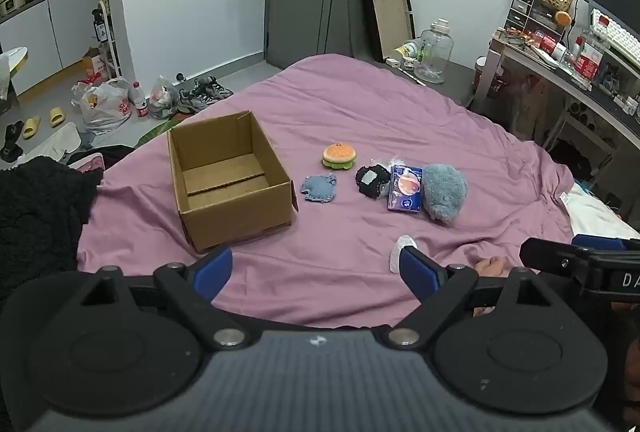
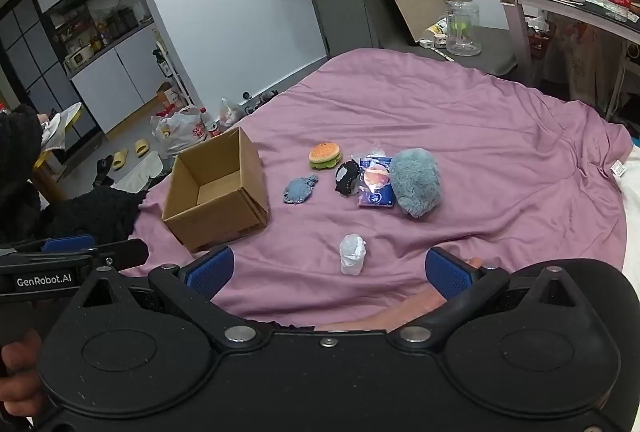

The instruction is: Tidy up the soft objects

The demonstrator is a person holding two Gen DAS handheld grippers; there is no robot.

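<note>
An empty brown cardboard box (image 1: 228,176) (image 2: 216,192) sits on the purple bedspread (image 1: 360,120) (image 2: 460,120). To its right lie a burger plush (image 1: 339,155) (image 2: 325,155), a small blue knitted piece (image 1: 319,187) (image 2: 299,189), a black fuzzy item (image 1: 372,181) (image 2: 346,178), a dark blue packet (image 1: 405,188) (image 2: 375,187) and a fluffy grey-blue plush (image 1: 444,196) (image 2: 416,182). A white crumpled item (image 2: 352,254) (image 1: 402,250) lies nearer. My left gripper (image 1: 316,270) and right gripper (image 2: 328,270) both hover open and empty over the bed's near part.
A black fuzzy blanket (image 1: 36,208) lies left of the box. Bags, bottles and shoes (image 1: 120,100) litter the floor beyond the bed. A cluttered desk (image 1: 568,60) stands at the right, a glass jar (image 1: 434,50) near the door. Bare toes (image 1: 490,266) show by the left gripper.
</note>
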